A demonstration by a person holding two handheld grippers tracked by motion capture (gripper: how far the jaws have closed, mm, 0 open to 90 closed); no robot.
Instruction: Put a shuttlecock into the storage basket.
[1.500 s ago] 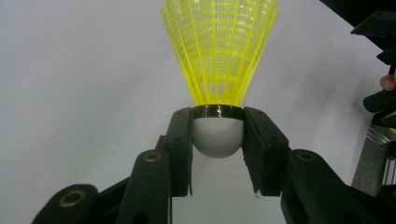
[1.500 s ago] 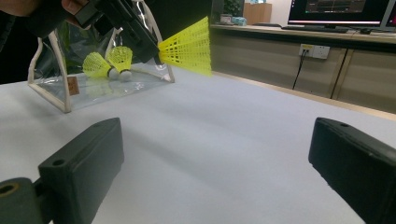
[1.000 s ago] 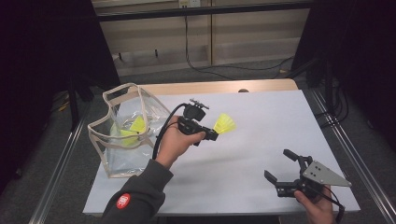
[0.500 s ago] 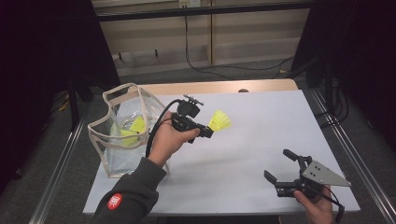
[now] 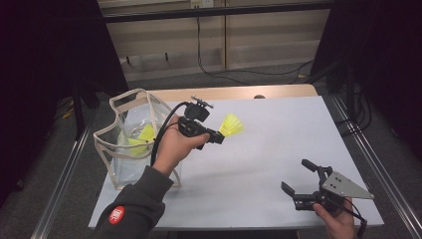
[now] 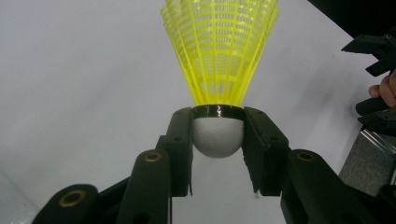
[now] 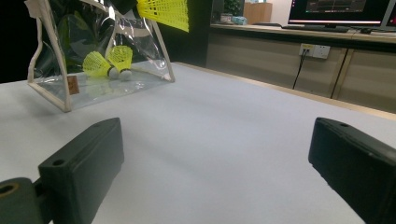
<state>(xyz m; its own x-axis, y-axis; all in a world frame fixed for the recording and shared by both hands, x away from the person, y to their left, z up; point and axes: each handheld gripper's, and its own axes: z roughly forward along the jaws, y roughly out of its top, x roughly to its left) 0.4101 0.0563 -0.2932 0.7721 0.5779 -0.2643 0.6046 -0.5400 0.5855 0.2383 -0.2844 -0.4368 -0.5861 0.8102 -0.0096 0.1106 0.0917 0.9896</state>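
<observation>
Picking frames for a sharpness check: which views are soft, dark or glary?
High view: dark surround, evenly lit table. Left gripper view: crisp yellow shuttlecock, white table behind it bright and featureless. Right gripper view: near jaws of the right hand-held gripper soft, clear bag shows reflections.

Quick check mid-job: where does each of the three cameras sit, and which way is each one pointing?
High view: above the table's near side, looking forward and down; forearms, left gripper, right gripper.
Left gripper view: rides that gripper, facing along its fingers, shut on a yellow shuttlecock.
Right gripper view: low over the table, between open fingers, toward the clear bag.
Shared: high and right gripper views show the bag.
</observation>
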